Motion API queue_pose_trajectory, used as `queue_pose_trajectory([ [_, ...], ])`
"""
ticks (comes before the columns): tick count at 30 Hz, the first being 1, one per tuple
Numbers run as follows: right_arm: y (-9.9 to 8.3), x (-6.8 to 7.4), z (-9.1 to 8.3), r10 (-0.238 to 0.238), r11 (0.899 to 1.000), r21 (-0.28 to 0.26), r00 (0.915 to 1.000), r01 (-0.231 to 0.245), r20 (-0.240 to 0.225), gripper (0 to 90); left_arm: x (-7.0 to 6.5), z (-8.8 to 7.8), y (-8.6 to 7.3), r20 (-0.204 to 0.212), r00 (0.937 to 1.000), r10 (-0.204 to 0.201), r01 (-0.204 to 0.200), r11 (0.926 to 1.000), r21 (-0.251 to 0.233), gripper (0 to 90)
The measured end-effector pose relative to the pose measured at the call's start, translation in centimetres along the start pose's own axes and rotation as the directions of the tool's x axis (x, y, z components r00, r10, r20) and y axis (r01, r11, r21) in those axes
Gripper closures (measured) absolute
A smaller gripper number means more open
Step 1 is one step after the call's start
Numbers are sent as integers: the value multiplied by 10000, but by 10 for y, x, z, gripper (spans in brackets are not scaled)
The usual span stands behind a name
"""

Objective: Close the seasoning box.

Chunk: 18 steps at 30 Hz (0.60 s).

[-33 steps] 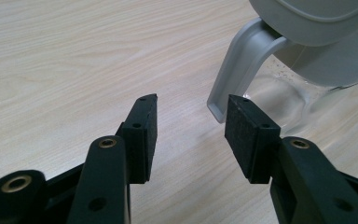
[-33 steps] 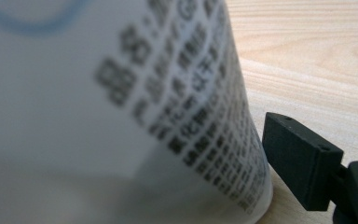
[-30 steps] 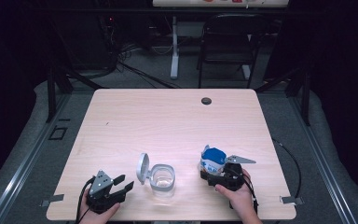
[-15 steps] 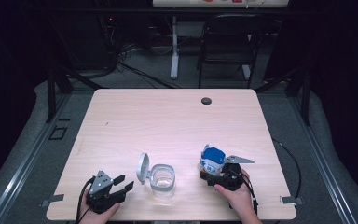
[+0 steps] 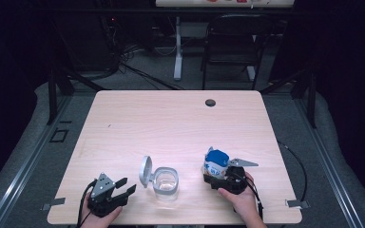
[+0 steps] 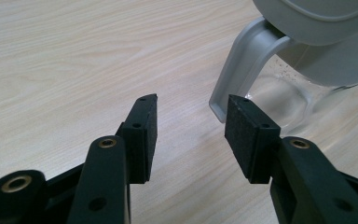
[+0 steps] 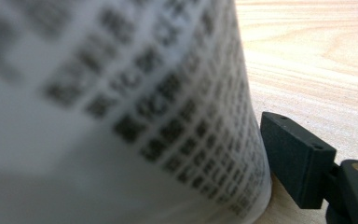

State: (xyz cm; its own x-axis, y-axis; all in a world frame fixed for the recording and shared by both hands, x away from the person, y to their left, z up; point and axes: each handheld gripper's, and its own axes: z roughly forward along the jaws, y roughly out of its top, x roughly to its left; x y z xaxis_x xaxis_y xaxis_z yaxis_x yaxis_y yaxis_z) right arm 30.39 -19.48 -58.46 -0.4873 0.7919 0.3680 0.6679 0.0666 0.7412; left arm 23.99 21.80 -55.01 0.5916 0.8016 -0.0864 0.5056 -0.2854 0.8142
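A white tub with a blue lid (image 5: 216,164) stands on the wooden table (image 5: 171,123) at the front right. My right gripper (image 5: 216,177) is around its base. In the right gripper view the tub's printed wall (image 7: 121,116) is very close and blurred, and one black pad (image 7: 298,158) lies against it; the other jaw is hidden. A clear container (image 5: 166,183) with its grey flip lid (image 5: 146,171) swung up stands at the front middle. My left gripper (image 5: 126,186) rests left of it, open, nothing between its jaws (image 6: 191,121), just short of the lid's hinge arm (image 6: 242,70).
A round cable hole (image 5: 210,102) sits near the table's far edge. A dark chair (image 5: 233,42) and a desk leg stand on the floor beyond. A cable (image 5: 295,162) trails off the table's right side. Both hands are at the front edge.
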Motion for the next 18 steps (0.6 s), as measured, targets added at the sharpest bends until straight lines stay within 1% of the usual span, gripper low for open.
queue_pose_trajectory([
  [6, 0, 0, 0, -35, 10000, 27, 10000, 35, 1, 271, 0, 0, 0, 1, 10000, -32, 32, 10000, -24, 549],
  [7, 0, -1, 0, -154, 9997, 173, 9997, 151, 167, 272, 0, 0, 0, 2, 10000, -4, 4, 10000, -23, 549],
  [18, -1, -1, 1, -206, 9997, 124, 9997, 205, 94, 298, 0, 0, 0, -3, 10000, 14, -14, 10000, 11, 549],
])
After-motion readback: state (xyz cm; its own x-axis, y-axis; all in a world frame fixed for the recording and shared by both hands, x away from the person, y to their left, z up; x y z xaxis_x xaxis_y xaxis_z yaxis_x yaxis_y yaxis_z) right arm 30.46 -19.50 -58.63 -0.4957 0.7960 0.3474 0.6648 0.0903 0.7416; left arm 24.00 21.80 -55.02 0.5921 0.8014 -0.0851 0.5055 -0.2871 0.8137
